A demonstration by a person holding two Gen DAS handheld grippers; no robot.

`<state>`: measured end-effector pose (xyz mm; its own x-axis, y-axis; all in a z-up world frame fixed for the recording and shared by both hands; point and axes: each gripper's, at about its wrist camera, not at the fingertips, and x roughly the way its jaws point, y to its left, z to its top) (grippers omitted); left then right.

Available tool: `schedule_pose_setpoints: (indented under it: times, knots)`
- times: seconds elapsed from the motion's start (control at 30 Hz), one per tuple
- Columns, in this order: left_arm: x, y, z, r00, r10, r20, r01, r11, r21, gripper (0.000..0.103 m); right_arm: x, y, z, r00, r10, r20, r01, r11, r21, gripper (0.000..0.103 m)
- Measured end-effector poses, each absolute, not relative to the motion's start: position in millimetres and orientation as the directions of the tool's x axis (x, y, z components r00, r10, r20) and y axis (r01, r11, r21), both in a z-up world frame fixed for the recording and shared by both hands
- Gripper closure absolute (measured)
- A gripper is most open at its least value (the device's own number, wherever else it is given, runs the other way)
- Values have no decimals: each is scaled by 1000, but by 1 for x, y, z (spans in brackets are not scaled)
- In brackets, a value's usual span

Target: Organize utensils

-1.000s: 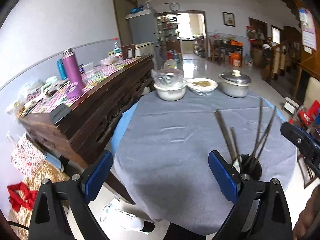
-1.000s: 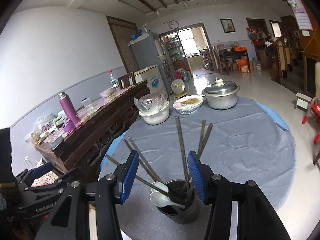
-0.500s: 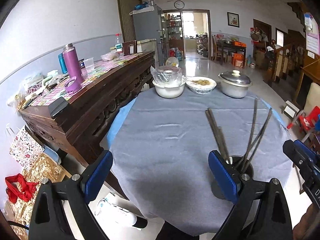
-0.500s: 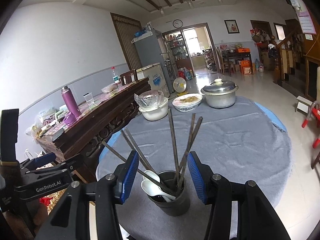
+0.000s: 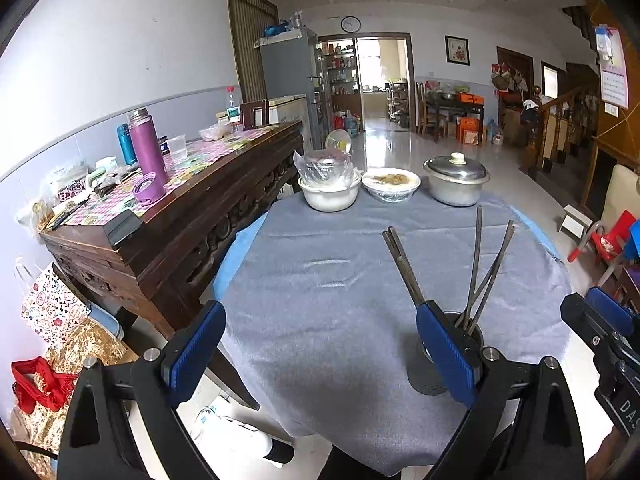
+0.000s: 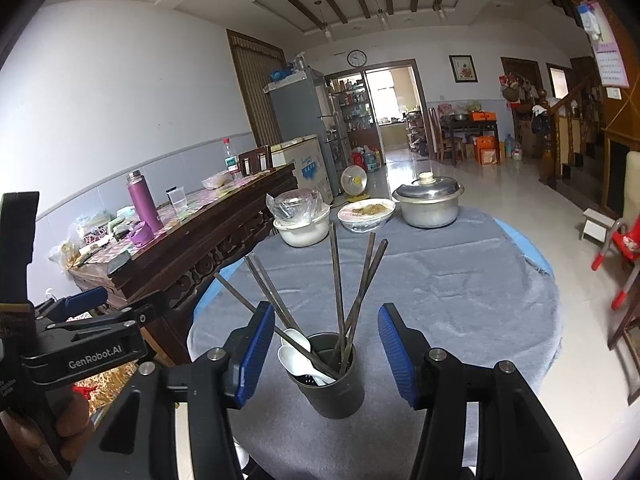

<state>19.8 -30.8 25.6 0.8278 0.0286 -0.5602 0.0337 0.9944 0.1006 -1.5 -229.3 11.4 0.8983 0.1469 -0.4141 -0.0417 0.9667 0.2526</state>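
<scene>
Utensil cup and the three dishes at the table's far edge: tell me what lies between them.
Only bare grey cloth, seen in both wrist views; chopsticks standing in the cup lean over it.

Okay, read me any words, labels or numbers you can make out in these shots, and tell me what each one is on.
"GenRobot.AI": on the side of the left tongs, seen from the right wrist view.
"DAS", cut off at the frame edge: on the right tongs, seen from the left wrist view.
Wall clock: numerals too small to read.
Wall calendar: print too small to read.
Plastic bottle: label blurred.
</scene>
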Motion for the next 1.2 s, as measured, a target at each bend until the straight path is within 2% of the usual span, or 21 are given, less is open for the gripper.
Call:
schedule_pose_setpoints:
  times: [0.3,1.2]
  knots:
    - [32,-18,24,826,17,-563,22,998,61,7,7,-217,15,895,127,-429,-42,978,203,42]
    - [67,-27,11,797,3,-604,44,997,63,7,49,-227,-2,869,144,-473,-29,970,241,42]
